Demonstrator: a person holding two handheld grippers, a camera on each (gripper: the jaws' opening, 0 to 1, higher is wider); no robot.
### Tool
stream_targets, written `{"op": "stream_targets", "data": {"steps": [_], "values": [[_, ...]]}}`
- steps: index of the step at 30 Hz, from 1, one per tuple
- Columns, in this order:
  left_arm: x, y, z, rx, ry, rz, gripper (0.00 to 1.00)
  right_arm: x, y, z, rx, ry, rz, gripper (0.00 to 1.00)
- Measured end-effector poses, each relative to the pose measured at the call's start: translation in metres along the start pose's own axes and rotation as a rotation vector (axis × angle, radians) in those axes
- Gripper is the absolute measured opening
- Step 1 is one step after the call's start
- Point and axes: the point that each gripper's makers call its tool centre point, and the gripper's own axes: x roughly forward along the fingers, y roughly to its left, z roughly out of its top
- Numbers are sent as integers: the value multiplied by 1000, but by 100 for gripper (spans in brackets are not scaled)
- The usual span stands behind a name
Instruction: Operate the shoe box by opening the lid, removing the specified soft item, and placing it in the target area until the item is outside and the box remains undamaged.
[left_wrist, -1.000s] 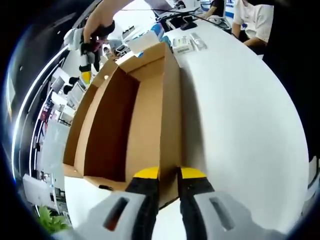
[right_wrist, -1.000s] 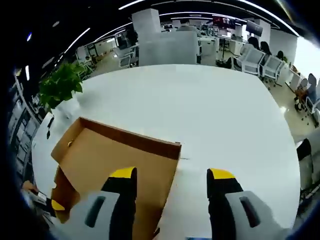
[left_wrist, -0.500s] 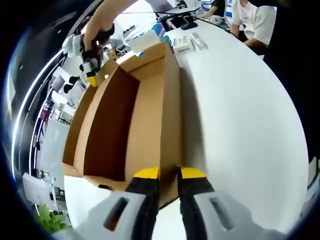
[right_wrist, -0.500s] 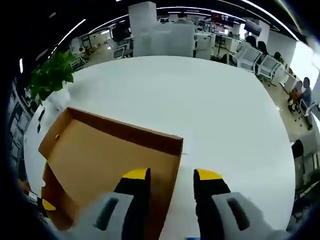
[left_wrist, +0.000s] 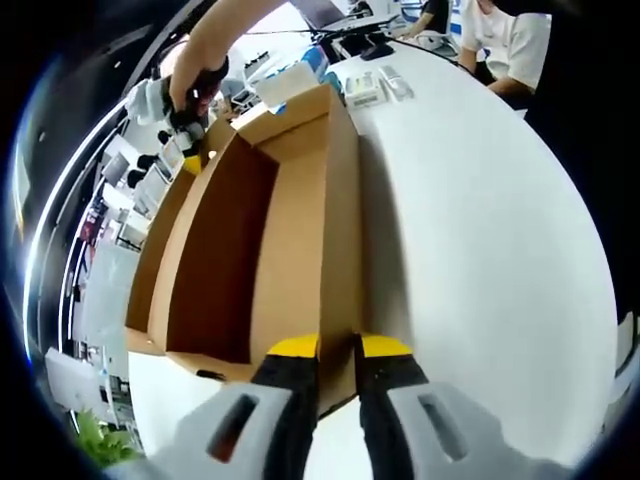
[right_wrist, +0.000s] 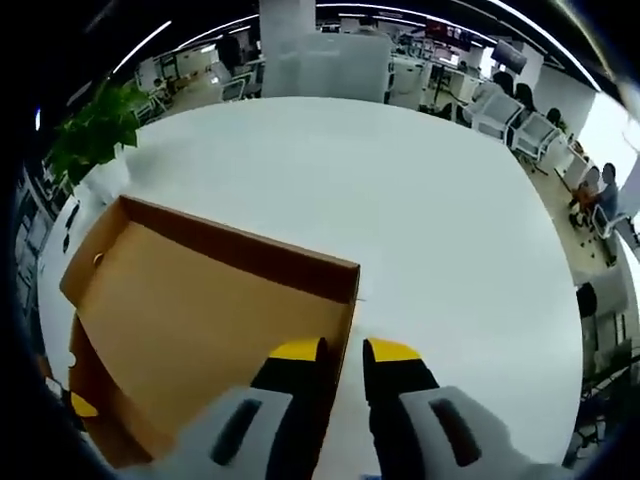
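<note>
An open brown cardboard shoe box (left_wrist: 300, 230) lies on the white table (left_wrist: 470, 220). My left gripper (left_wrist: 337, 350) is shut on the near end of its upright long wall. The part of the inside that shows is bare cardboard. At the box's far corner a person's hand holds my right gripper (left_wrist: 190, 158). In the right gripper view the box (right_wrist: 190, 320) spreads to the left. My right gripper (right_wrist: 343, 352) is shut on its right-hand edge, one jaw on each side of the cardboard. A yellow fingertip (right_wrist: 82, 405) of the left gripper peeks out at the box's lower left.
Small packets and papers (left_wrist: 375, 88) lie on the table beyond the box. A person in a white shirt (left_wrist: 505, 40) sits at the far side. A potted plant (right_wrist: 95, 135) stands at the table's edge, with office chairs (right_wrist: 500, 110) behind. White tabletop (right_wrist: 400, 180) spreads beyond the box.
My right gripper has come down onto the box's far corner and its jaws have gone from wide open to shut on the edge. The left gripper has kept its hold.
</note>
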Motion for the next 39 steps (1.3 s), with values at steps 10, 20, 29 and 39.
{"op": "stream_targets", "data": {"steps": [10, 20, 29, 39], "values": [[1, 9, -9, -2, -1, -2, 12, -6, -1, 9, -44, -17, -33, 5], [2, 10, -11, -1, 4, -4, 11, -29, 4, 9, -46, -76, -46, 4], [-3, -5, -2, -4, 22, -5, 9, -56, 6, 5, -49, -159, -53, 4], [-8, -19, 5, 2, 41, -7, 6, -80, 6, 5, -32, -278, -66, 4]]}}
